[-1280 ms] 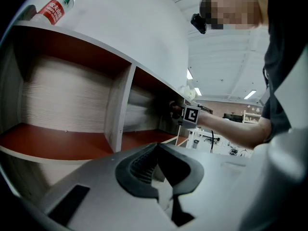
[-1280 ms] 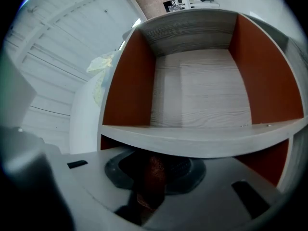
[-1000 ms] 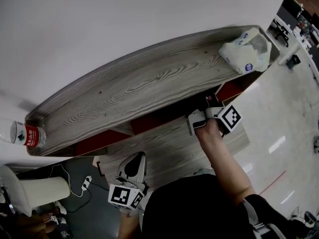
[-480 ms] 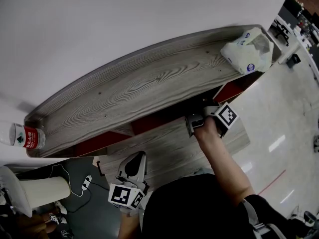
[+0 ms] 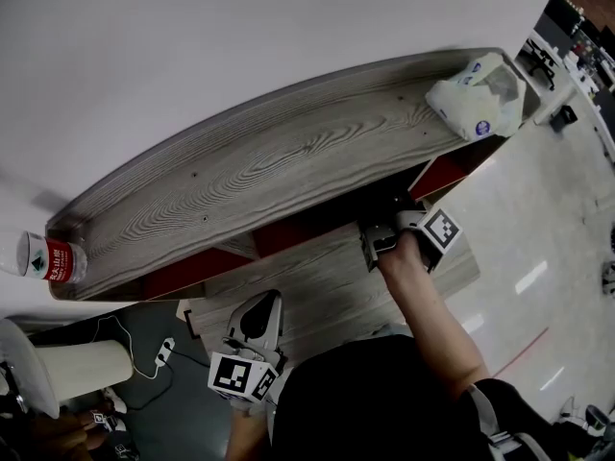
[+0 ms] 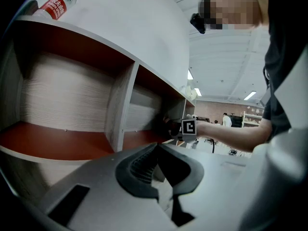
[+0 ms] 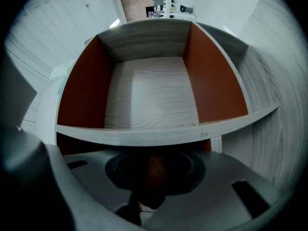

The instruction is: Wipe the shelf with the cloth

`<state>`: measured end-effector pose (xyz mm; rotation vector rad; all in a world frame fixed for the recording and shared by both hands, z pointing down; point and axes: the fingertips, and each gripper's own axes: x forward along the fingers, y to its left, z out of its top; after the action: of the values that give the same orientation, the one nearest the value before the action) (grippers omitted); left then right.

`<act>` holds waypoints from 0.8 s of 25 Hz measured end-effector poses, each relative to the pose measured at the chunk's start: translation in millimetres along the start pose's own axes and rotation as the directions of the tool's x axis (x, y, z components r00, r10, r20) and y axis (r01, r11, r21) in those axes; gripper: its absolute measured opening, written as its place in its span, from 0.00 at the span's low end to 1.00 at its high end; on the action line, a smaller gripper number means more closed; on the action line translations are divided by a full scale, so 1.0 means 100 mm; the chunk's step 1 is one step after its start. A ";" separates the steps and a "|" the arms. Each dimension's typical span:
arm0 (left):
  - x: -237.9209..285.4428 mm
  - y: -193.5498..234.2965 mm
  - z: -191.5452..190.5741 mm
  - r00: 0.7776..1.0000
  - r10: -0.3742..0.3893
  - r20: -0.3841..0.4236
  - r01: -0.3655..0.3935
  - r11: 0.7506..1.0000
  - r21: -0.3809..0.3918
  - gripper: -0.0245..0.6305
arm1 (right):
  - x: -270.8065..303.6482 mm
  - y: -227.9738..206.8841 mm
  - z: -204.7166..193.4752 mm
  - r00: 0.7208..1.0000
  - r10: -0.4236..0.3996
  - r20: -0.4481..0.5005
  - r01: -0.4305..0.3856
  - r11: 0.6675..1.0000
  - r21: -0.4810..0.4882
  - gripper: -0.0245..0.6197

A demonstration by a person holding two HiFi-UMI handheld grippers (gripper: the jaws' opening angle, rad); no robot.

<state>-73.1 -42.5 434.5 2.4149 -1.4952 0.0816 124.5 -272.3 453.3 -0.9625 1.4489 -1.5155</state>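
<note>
The right gripper (image 7: 153, 161) is pinching a dark reddish cloth (image 7: 153, 171) beneath the wood-grain shelf (image 7: 149, 136). The left gripper (image 6: 156, 145) is holding its ribbed jaws together.

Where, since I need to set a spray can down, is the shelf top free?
The long middle of the shelf top is bare, between the water bottle at its left end and the white packet at its right. Only those ends are crowded.
</note>
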 end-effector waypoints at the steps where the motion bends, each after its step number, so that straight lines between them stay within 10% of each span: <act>1: -0.01 0.00 0.00 1.000 -0.002 0.001 0.002 1.000 0.001 0.05 | -0.03 -0.01 0.00 1.000 -0.003 0.002 0.003 1.000 0.003 0.16; 10: -0.13 -0.06 -0.05 1.000 -0.014 0.002 0.014 1.000 0.000 0.05 | -0.36 -0.05 -0.02 1.000 -0.008 0.015 0.008 1.000 -0.007 0.16; 20: -0.20 -0.09 0.01 0.999 -0.019 0.026 0.019 1.000 -0.001 0.05 | -0.67 0.61 -0.51 0.973 0.144 -0.180 -0.195 0.932 -0.306 0.16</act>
<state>-74.4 -21.6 427.6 2.4378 -1.4833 0.0456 105.7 -191.8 390.4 -0.8933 1.8848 -1.2725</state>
